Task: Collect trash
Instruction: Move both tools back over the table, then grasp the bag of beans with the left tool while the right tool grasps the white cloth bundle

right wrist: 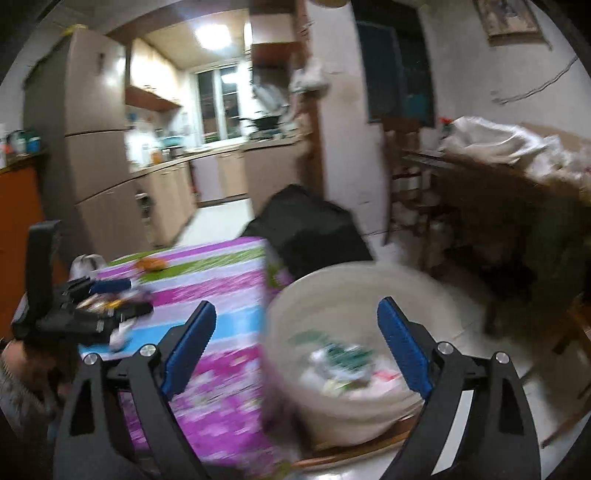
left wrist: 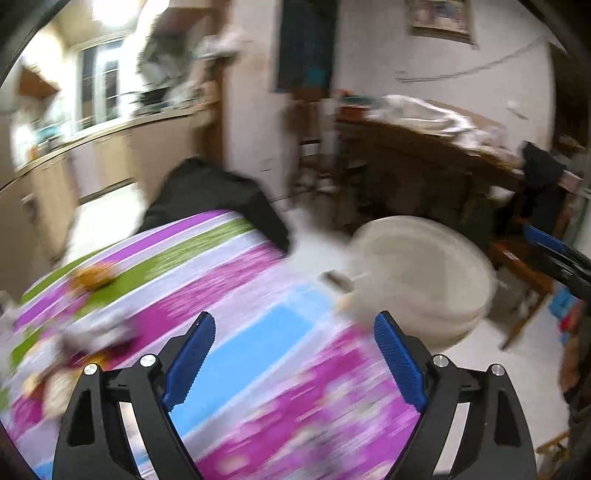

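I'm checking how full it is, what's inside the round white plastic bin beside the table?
The round white plastic bin holds crumpled wrappers and paper scraps, white with some green. Blur hides details, and whatever lies beneath that top layer is covered.

Glossy striped cloth (left wrist: 236, 332) covers the counter.
Matt cream plastic bucket (right wrist: 354, 295); ribbed blue pads (right wrist: 192, 343) on black tongs.

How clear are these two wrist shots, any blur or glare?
Left wrist view: striped tablecloth and white bucket smeared by motion blur, ceiling light blown out. Right wrist view: bucket and its trash blurred, kitchen sharper; both show fisheye bending.
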